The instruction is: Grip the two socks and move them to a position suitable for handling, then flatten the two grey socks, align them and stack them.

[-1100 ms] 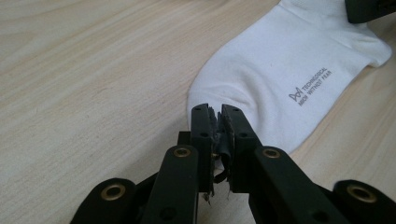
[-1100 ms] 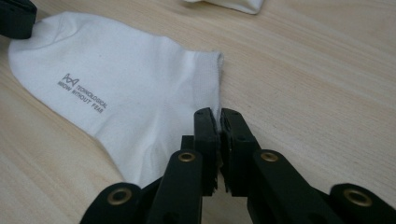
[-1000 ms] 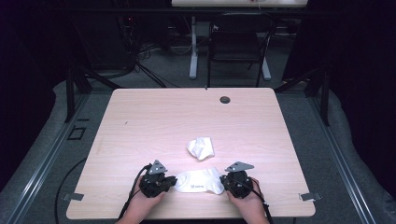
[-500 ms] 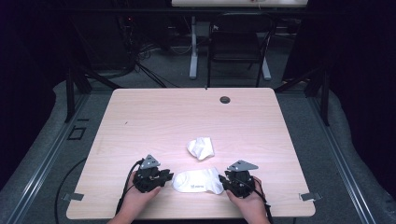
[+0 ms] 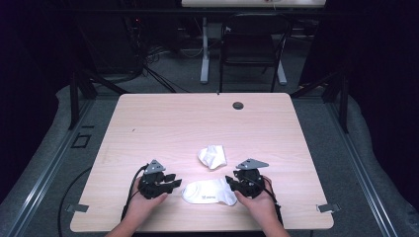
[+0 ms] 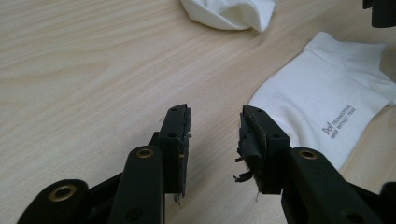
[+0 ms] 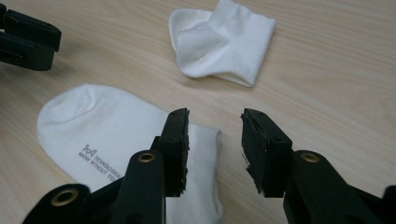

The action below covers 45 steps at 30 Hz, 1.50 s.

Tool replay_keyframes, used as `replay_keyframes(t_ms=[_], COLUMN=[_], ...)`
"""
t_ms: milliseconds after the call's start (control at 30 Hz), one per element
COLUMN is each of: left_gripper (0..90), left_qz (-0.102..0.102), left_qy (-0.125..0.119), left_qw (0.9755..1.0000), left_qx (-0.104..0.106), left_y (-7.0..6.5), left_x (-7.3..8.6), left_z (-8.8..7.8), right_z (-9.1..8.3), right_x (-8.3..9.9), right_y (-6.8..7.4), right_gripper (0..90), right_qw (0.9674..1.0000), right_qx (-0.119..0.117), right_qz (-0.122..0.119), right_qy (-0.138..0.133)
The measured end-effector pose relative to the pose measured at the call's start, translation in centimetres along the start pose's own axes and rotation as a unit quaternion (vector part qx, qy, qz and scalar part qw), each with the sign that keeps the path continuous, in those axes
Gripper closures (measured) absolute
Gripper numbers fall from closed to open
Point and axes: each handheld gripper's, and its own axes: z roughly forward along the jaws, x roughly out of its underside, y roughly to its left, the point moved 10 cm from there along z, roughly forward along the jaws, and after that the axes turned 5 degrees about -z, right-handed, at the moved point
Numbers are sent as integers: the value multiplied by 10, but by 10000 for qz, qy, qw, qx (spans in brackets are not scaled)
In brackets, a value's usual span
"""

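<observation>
A flat white sock (image 5: 209, 191) lies on the tabletop (image 5: 163, 123) near its front edge, a folded sock (image 5: 212, 156) just behind it. The left claw (image 6: 214, 135) and right claw (image 7: 214, 140) flank the flat sock, both with jaws apart, empty. Likely best: pinch each end low, catching 1 fabric edge cleanly.

On the table (image 5: 148, 128), a flat sock (image 5: 210, 192) lies before a crumpled sock (image 5: 212, 156)

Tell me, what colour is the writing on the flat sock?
Grey, on the white flat sock. It shows best in the right gripper view.
</observation>
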Motion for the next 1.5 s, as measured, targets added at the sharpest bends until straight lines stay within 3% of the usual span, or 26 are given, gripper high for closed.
replay_keyframes(t_ms=[200, 467, 1033, 1300, 1500], left_gripper=[621, 580, 570, 569, 566], left_qz=[-118, -127, -134, -161, -163], left_qy=[-129, -138, -142, -160, -167], left_qw=[9998, 9997, 9997, 9996, 9997], left_qx=[-31, -127, -170, -138, -120], left_y=[4, 6, 8, 9, 8], left_x=[-5, -6, -7, -6, -7], left_z=[-3, -4, -5, -6, -6], right_z=[11, 23, 36, 53, 75], right_x=[-9, -30, -61, -68, -62], right_y=[5, 12, 14, 19, 22], right_gripper=[620, 581, 645, 634, 614], right_qw=[9998, 9992, 9983, 9986, 9961], right_qx=[93, 269, 249, 173, 330], right_qz=[-82, -281, -512, -458, -674], right_qy=[134, 75, 152, 179, 472])
